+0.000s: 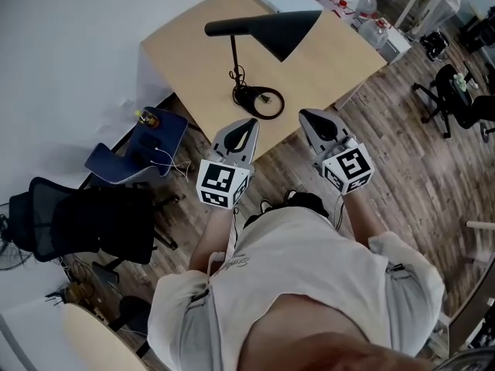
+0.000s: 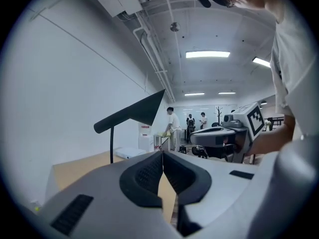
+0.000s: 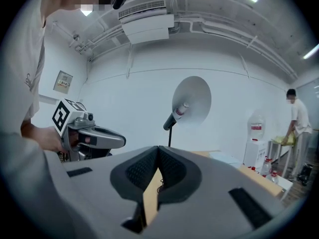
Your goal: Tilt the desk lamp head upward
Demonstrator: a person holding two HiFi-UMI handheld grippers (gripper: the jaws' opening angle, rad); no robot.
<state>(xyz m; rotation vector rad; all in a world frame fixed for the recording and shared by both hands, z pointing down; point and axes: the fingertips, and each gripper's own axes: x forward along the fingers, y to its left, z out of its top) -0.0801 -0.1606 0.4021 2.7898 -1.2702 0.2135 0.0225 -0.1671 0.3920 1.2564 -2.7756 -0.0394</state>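
A black desk lamp (image 1: 234, 52) stands mid-surface (image 1: 186, 60), its cone head (image 1: 285, 28) opening toward the right, with a cable (image 1: 259, 101) coiled round its base. Just beyond the near edge, the left claw (image 1: 248, 123) and right claw (image 1: 308, 115) are both closed and empty, apart from the lamp.

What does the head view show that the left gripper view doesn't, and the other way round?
Only the head view: the lamp's coiled cord and a black office chair beside the desk. Only the left gripper view: ceiling lights and people standing far back in the room. Both: the black desk lamp with its cone head, the table it stands on, and the right claw.
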